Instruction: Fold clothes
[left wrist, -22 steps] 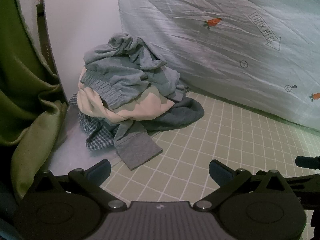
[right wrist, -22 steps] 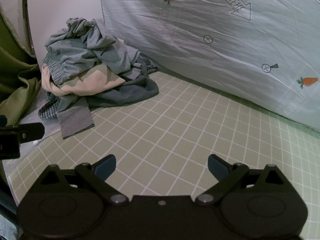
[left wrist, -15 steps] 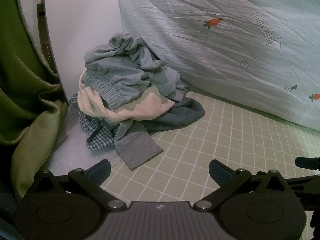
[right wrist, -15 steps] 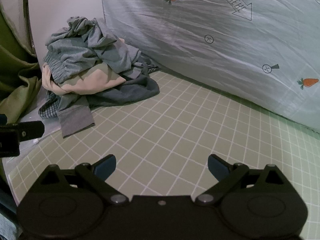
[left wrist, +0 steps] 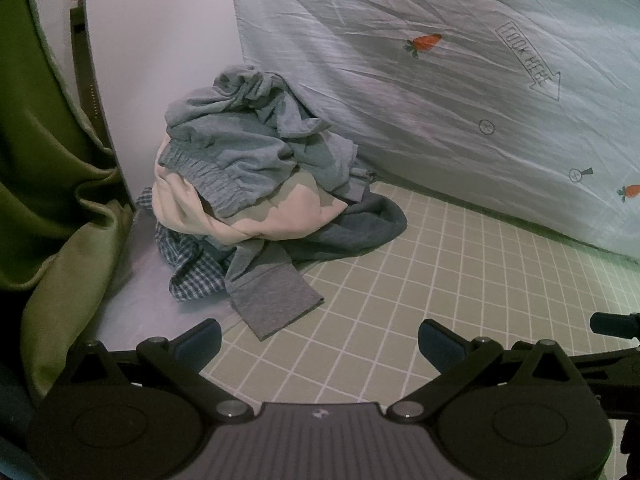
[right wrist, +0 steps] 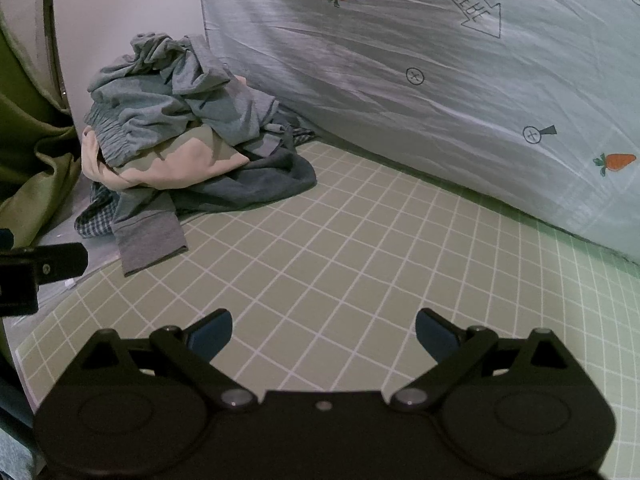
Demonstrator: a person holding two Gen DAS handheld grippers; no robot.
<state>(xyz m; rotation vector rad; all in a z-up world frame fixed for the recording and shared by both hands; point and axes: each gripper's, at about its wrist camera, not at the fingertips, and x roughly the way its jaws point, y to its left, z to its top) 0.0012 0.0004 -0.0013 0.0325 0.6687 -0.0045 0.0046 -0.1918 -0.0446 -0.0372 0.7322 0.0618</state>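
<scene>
Pale blue sheet (left wrist: pixel 440 92) with carrot prints along the far edge of a green grid-lined mat (left wrist: pixel 400 280), white board (left wrist: pixel 160 60) at its far left corner. Heaped against that corner, a pile of clothes (left wrist: pixel 248 184), unfolded: blue-grey garments on top, a cream piece beneath, checked cloth and a dark grey layer at the bottom. Trailing toward the near edge, a grey sleeve cuff (left wrist: pixel 276 304), long axis running pile-to-camera. Left gripper (left wrist: pixel 320 340) nearer, jaws wide apart, empty, cuff just ahead and slightly left. Right gripper (right wrist: pixel 324 332) likewise spread and empty, pile well off to its left.
</scene>
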